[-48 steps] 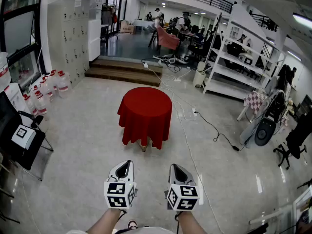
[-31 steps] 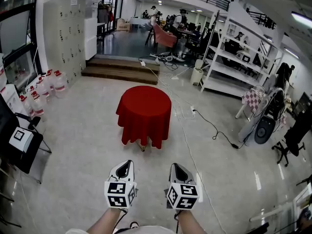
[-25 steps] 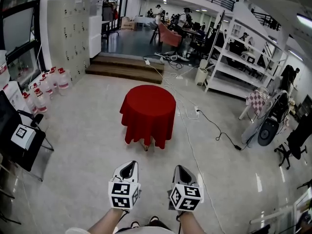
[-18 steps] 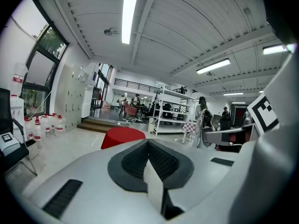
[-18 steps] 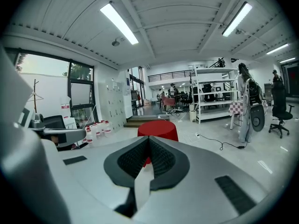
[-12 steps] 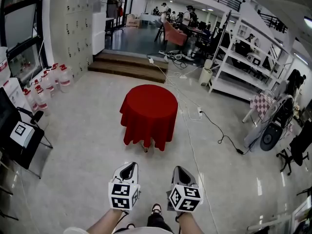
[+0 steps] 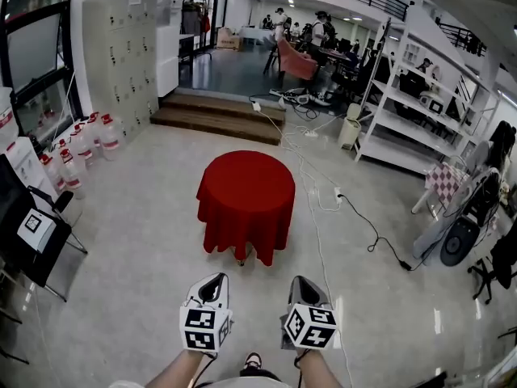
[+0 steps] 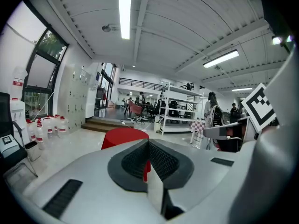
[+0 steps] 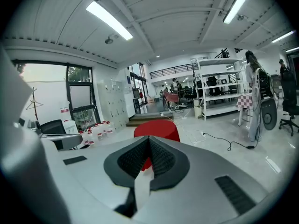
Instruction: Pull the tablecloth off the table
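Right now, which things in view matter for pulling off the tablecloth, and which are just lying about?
For the job: red tablecloth, left gripper and right gripper (jaws together, empty).
Lying about: water bottles, white shelves, lockers, steps.

The tablecloth is ahead of my left hand-held gripper and right hand-held gripper, well apart from both. Bottles stand to its left, shelves to its right and steps behind it.

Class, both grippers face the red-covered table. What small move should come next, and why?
Probably step closer to the tablecloth: the left gripper and right gripper are both shut, empty, and well short of its hanging hem.
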The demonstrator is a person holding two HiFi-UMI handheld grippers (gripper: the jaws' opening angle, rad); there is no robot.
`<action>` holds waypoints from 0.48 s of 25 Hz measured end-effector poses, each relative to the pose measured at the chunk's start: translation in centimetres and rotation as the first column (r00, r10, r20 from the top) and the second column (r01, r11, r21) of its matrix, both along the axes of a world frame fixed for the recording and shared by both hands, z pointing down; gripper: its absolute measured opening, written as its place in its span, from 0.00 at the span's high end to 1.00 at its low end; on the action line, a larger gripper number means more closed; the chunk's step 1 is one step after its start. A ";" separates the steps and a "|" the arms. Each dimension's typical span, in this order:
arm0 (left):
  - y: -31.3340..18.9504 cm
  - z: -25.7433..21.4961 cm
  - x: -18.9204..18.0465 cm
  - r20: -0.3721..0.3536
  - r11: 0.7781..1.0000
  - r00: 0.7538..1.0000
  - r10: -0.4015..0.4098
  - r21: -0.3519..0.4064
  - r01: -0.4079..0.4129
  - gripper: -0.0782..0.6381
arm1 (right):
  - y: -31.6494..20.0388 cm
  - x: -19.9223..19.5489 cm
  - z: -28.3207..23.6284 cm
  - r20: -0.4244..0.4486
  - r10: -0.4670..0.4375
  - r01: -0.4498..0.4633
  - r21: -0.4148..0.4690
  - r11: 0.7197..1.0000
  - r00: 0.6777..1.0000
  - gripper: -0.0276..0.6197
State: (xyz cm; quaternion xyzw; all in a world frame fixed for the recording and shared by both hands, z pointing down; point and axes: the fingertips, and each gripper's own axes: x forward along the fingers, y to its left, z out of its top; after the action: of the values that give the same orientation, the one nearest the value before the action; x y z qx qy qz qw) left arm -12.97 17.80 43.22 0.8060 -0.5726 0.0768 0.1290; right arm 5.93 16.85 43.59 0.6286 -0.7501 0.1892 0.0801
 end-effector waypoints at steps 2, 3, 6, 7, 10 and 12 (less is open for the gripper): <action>-1.1 0.0 0.6 0.007 1.000 1.000 -0.012 -0.001 0.012 0.87 | -1.5 0.6 0.0 0.007 -0.013 0.013 0.003 1.000 1.000 0.92; -1.7 0.1 0.8 0.012 1.000 1.000 -0.018 -0.002 0.018 0.87 | -2.2 1.0 0.1 0.011 -0.018 0.018 0.004 1.000 1.000 0.92; -3.4 0.1 1.5 0.022 0.999 0.999 -0.041 -0.004 0.041 0.87 | -4.4 1.9 0.3 0.022 -0.035 0.035 0.001 0.999 0.999 0.92; -3.9 0.1 1.6 0.024 0.999 0.998 -0.051 -0.007 0.051 0.87 | -5.0 2.2 0.2 0.024 -0.041 0.041 0.000 0.999 0.999 0.92; -5.3 -0.1 2.1 0.020 0.997 0.997 -0.077 -0.014 0.077 0.87 | -6.8 3.2 0.2 0.028 -0.054 0.054 -0.001 0.999 0.998 0.92; -6.2 -0.2 2.5 0.020 0.996 0.996 -0.088 -0.012 0.088 0.87 | -7.9 3.8 0.3 0.034 -0.058 0.058 -0.001 0.998 0.998 0.92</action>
State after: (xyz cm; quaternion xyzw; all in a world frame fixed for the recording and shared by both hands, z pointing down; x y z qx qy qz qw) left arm -10.46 11.59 43.04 0.7783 -0.6083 0.0828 0.1320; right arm 9.76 8.95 43.89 0.6032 -0.7691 0.1982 0.0731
